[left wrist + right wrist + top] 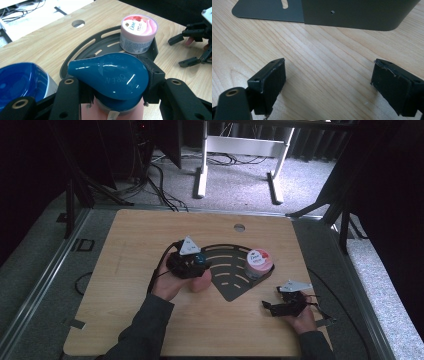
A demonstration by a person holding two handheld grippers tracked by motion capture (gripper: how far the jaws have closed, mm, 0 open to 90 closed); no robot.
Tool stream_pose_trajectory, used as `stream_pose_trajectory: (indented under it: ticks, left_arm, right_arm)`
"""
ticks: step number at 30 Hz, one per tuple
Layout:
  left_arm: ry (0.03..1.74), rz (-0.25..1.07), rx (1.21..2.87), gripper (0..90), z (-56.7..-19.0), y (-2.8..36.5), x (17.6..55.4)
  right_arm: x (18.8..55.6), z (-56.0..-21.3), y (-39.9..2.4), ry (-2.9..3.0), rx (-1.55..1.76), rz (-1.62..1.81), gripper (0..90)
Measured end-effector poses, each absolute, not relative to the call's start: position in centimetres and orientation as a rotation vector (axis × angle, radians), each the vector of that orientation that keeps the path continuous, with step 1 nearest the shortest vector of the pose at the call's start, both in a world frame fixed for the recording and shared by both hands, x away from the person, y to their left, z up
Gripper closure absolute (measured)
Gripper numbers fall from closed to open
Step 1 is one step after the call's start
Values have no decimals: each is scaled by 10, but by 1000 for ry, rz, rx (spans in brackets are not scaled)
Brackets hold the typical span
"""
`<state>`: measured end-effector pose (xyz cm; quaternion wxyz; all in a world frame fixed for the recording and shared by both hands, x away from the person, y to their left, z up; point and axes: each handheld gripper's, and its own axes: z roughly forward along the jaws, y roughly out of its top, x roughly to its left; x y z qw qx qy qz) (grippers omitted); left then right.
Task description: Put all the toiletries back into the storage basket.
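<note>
The pink bottle point(112, 112) under the blue flip cap point(110, 77) is cut off by the picture's bottom edge. A blue and white thing point(22, 82) at the left is cut off too. The small print on the Dove jar point(138, 33) is too blurry to read.

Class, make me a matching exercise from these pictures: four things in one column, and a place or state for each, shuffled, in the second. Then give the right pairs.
Things
1. Dove jar
2. bottle with the blue cap
3. right gripper
4. round hole

Places or states
A. held between the left gripper's jaws
B. near the table's far edge
C. jaws apart, nothing between them
D. standing on the dark slotted tray

Pairs: 1-D, 2-A, 3-C, 4-B
</note>
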<state>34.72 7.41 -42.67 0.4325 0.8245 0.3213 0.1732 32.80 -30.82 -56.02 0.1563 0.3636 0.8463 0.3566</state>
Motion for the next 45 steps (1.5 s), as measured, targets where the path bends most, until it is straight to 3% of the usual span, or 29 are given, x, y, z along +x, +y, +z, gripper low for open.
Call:
stream_pose_trajectory:
  ticks: [45]
  left_arm:
    - [776, 420, 2039, 529, -418, 47, 362]
  right_arm:
    - [328, -560, -308, 2422, 1041, 1021, 121]
